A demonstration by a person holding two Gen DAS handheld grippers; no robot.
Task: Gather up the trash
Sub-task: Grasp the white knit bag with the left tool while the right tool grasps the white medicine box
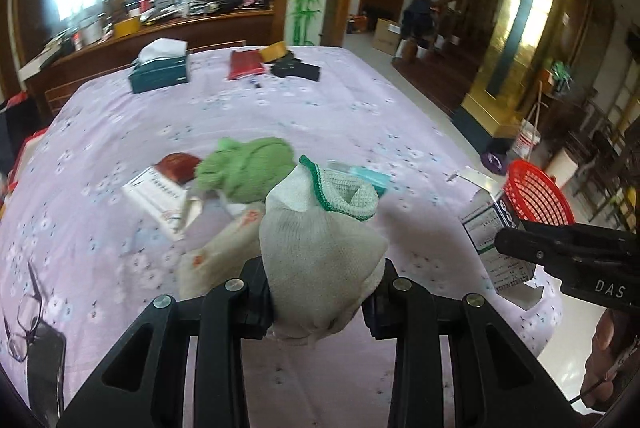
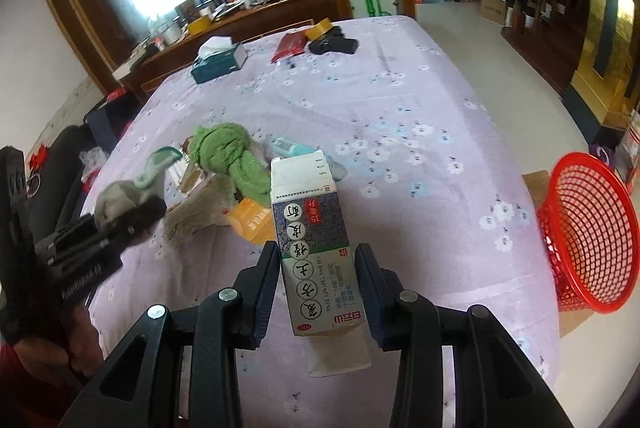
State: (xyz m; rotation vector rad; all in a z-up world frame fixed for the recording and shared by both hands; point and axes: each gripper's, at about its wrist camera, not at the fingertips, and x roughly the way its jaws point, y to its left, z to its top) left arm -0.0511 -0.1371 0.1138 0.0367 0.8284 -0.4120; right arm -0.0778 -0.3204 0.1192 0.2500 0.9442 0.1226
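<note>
My left gripper [image 1: 320,292] is shut on a white knit glove with a green cuff [image 1: 320,228] and holds it above the lilac floral tablecloth [image 1: 280,116]. My right gripper [image 2: 318,268] is shut on a grey-and-white medicine carton [image 2: 312,220] with Chinese print, held upright over the table. The left gripper with the glove [image 2: 124,196] shows at the left of the right wrist view. The right gripper [image 1: 560,248] with the carton [image 1: 486,228] shows at the right of the left wrist view. A red mesh basket [image 2: 588,228] stands off the table's right edge.
On the table lie a green cloth [image 1: 248,168], a booklet [image 1: 160,196], a beige glove [image 1: 220,248], an orange packet [image 2: 250,220] and a teal item [image 2: 296,150]. A tissue box [image 1: 160,70], red pouch [image 1: 246,64] and black case [image 1: 296,68] sit far back. Glasses [image 1: 24,324] lie at left.
</note>
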